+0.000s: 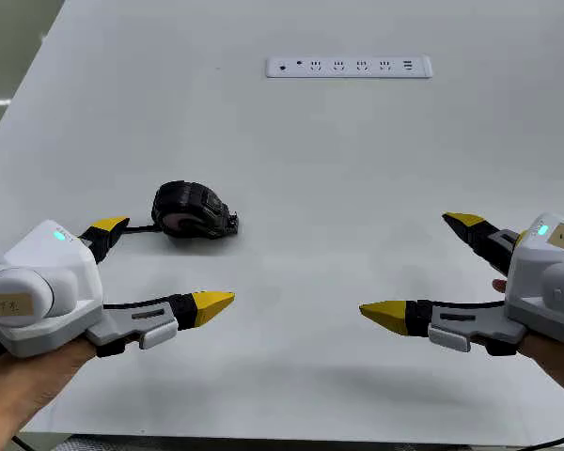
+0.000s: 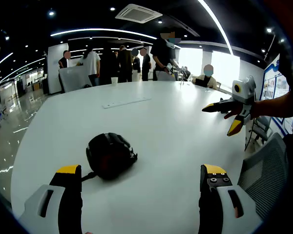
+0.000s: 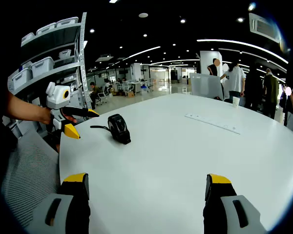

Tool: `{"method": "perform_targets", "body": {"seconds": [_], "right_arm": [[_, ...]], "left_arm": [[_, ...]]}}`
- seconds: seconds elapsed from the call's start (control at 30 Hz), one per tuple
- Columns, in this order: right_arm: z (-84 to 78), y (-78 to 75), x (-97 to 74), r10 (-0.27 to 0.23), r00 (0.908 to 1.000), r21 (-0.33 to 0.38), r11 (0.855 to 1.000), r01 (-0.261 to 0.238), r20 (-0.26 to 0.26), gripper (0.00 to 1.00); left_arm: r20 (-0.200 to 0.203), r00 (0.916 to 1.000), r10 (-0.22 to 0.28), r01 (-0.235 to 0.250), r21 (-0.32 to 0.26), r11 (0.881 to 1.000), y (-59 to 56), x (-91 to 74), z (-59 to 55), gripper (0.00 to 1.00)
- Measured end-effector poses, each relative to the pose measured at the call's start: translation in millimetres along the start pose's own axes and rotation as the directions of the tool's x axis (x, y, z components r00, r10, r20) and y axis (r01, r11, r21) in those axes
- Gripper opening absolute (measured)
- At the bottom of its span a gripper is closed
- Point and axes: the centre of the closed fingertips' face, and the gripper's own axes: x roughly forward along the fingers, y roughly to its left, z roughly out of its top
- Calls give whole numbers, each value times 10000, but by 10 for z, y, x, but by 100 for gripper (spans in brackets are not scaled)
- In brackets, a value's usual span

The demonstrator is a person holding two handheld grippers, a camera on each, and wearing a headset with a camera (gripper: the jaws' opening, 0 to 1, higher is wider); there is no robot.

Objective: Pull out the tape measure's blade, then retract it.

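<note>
Nearest, at lower left, the left hand-held gripper (image 1: 164,263) hovers over the white counter (image 1: 338,169), jaws spread wide with nothing between them, and the black tape measure (image 1: 193,209) lies on the counter just beyond its farther jaw tip. Farther back lies a white power strip (image 1: 349,67); at the right, the right hand-held gripper (image 1: 414,264) is likewise wide open and empty, well apart from the tape measure.

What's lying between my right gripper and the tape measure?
Nothing: bare white table separates the right gripper from the tape measure, clearest in the right gripper view; the head view agrees.
</note>
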Motion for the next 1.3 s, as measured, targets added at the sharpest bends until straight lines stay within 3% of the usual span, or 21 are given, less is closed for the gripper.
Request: {"method": "perform_targets", "body": {"seconds": [0.83, 1.3], "right_arm": [[-6, 9, 1, 174, 9998, -126, 9998, -175, -133, 99], [-8, -42, 39, 618, 9972, -434, 9970, -636, -414, 99]], "left_arm": [[-71, 10000, 17, -17, 90, 10000, 31, -15, 14, 99], [-279, 9993, -231, 239, 283, 9993, 90, 39, 25, 99]]}}
